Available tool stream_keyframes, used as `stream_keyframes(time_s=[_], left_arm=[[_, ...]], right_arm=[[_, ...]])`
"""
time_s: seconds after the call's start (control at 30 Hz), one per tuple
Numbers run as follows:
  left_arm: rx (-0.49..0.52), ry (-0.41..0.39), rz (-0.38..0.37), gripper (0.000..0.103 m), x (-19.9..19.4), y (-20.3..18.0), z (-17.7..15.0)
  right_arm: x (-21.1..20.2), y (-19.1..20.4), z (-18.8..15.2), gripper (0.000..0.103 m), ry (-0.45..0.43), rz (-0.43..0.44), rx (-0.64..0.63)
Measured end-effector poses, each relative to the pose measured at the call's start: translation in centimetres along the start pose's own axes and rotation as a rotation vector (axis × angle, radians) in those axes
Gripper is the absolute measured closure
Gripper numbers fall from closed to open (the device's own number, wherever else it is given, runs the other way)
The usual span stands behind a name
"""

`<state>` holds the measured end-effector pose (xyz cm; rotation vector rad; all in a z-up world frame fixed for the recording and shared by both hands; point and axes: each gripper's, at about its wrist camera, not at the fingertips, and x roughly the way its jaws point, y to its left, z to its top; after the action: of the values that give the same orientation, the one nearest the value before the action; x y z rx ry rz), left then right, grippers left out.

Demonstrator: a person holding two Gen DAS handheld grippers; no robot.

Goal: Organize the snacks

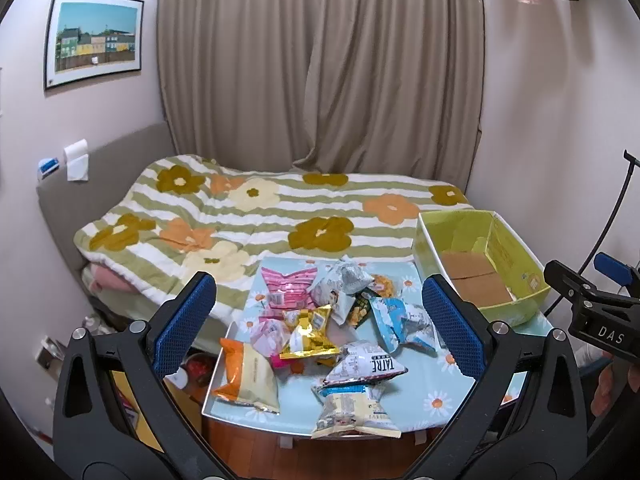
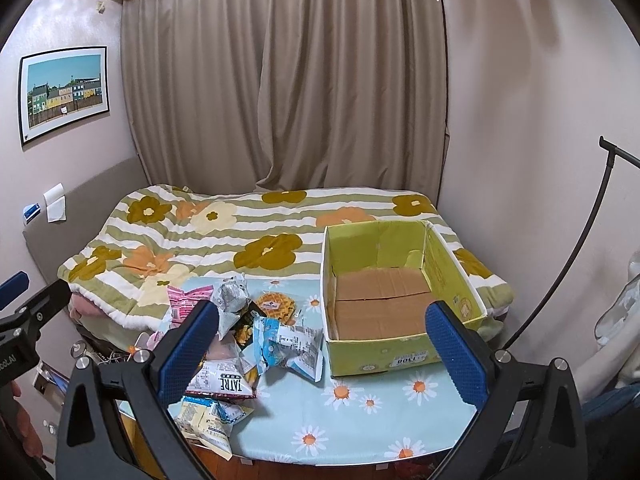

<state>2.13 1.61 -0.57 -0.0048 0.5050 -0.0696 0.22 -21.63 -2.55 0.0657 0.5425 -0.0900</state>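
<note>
Two handheld grippers are seen from their own wrist cameras, both held above a tabletop (image 2: 360, 420) covered in a pale blue daisy-print cloth, with a bed (image 1: 240, 216) under a striped floral blanket beyond it.

The left gripper (image 1: 320, 322) is spread wide, its blue-padded fingers (image 1: 185, 320) holding nothing. A loose heap of snack packets (image 1: 320, 332) is framed between and just ahead of the fingers. In it, a gold packet (image 1: 310, 332) lies at the centre, a pink packet (image 1: 286, 290) farther ahead, a blue-and-white packet (image 1: 400, 320) toward the right finger, an orange-and-cream packet (image 1: 250, 376) near the left finger, and a packet printed "TATRE" (image 1: 366, 364) nearest the camera. An open yellow-green cardboard box (image 1: 516, 248) is seen ahead and to the right of this gripper, outside its right finger.

The right gripper (image 2: 322, 350) is likewise spread wide and empty. The same box (image 2: 456, 276), showing a bare brown floor, is placed directly ahead, mostly between the fingers and toward the right one. The snack heap (image 2: 256, 340) is found by the left finger (image 2: 188, 348), partly hidden behind it, with a round waffle packet (image 2: 276, 304) at its far edge.
</note>
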Motion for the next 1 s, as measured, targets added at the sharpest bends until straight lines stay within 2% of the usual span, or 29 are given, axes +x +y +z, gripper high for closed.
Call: stream_keyframes(time_s=[0.33,1.0], left_arm=[[-0.013,0.009,-0.011,0.001,-0.06,0.1,-0.34],[-0.022,0.032,0.012,0.001,0.21,0.18,-0.87]], right_arm=[[0.11,-0.01,0.01,0.0,0.002,0.001,-0.004],[-0.28,-0.06,-0.79,0.0,0.024,0.012,-0.007]])
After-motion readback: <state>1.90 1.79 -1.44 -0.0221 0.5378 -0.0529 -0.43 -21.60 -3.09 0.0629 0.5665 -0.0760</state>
